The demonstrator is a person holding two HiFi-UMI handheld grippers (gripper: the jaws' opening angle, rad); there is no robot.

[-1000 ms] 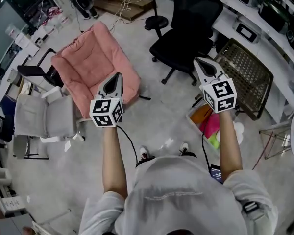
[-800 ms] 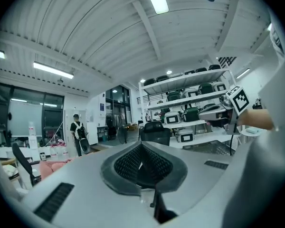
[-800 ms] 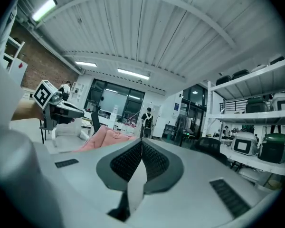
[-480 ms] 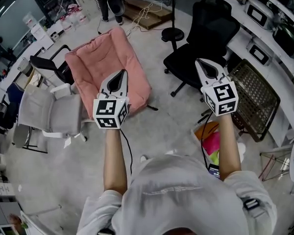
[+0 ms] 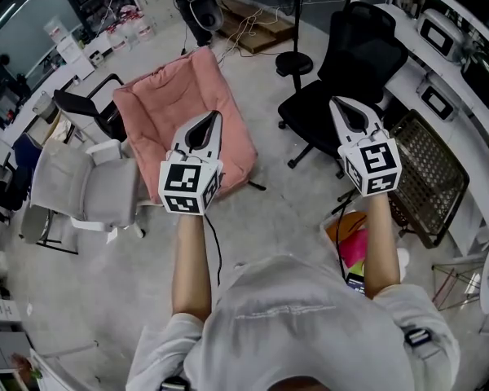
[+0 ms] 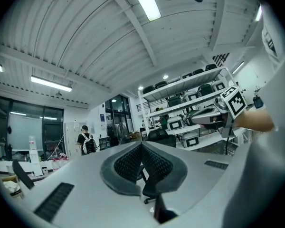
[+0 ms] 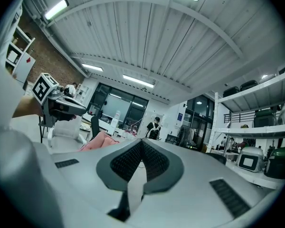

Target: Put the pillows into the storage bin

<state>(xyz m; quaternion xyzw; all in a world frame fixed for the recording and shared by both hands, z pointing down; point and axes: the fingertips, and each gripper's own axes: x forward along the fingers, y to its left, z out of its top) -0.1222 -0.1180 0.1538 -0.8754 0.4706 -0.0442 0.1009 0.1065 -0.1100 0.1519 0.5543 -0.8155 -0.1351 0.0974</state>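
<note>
Left gripper (image 5: 213,118), right gripper (image 5: 337,103): fingers together (both empty).

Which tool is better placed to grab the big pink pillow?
Left, probably. The left tool points at the pink pillow, while the right tool is over by the black office chair. Both are shut and empty.

My head camera looks steeply down; both gripper cameras face level, the right one sharing the pink quilted cushion (image 5: 175,108).
</note>
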